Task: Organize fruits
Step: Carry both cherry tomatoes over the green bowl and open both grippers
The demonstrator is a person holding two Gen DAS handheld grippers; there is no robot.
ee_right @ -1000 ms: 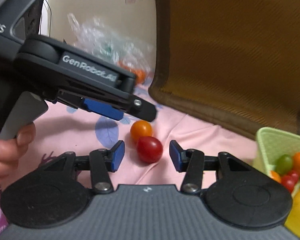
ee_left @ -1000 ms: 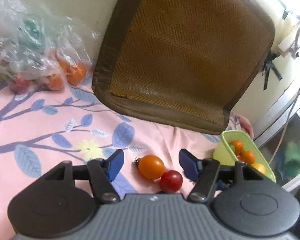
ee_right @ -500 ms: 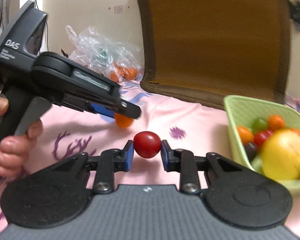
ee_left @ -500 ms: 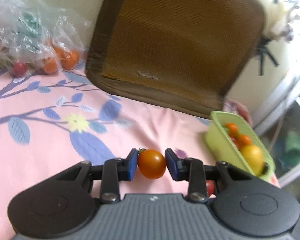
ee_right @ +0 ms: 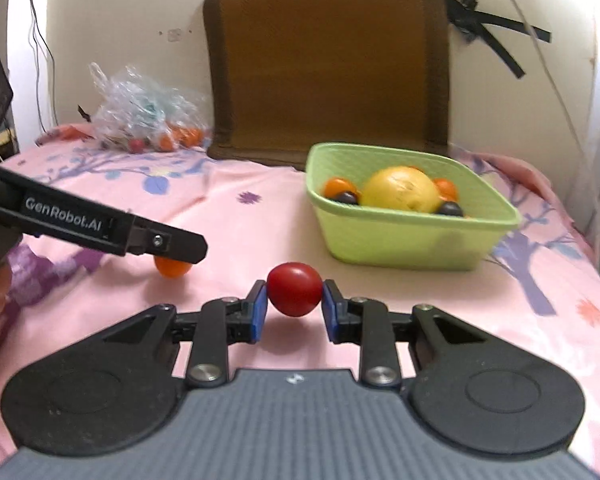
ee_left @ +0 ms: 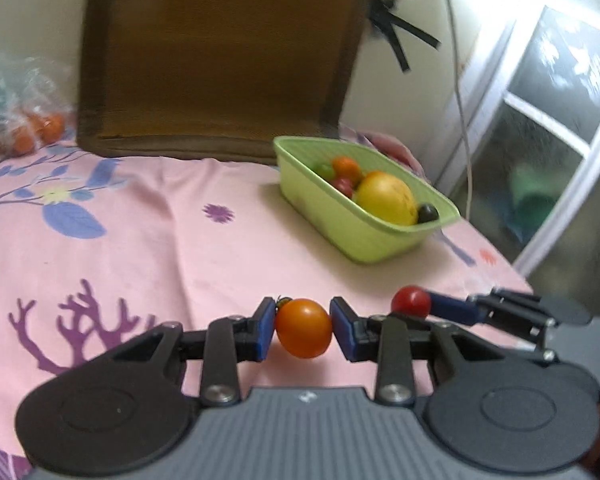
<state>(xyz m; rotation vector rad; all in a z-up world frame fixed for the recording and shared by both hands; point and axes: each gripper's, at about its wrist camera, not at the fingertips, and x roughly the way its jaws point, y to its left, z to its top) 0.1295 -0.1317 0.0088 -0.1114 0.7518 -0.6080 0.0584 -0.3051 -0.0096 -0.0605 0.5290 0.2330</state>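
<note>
- Both tomatoes have left the pink floral cloth since a second ago, when they lay touching between open blue pads; each now rides clear of the cloth in its own tool.
- Far left, a crinkled clear plastic bag of small red and orange fruits sits against the wall, beside the brown woven cushion.
- Left tool: pads clamped on the round orange cherry tomato at its widest girth, green stem stub turned toward the left pad.
- Right tool: pads clamped on the glossy red cherry tomato, likewise across the middle.
- Right of both, the light green plastic basket stands on the cloth-covered surface, already holding a large yellow fruit and several small orange, red and dark ones.
- Handling, as a judgement: these tomatoes are light, smooth-skinned and soft, so they slip under too little squeeze and split under too much. Gripping across the middle suits them.
- Next step probably calls for carrying each over the basket rim and releasing low, so neither bounces out or bruises on the fruit below.
</note>
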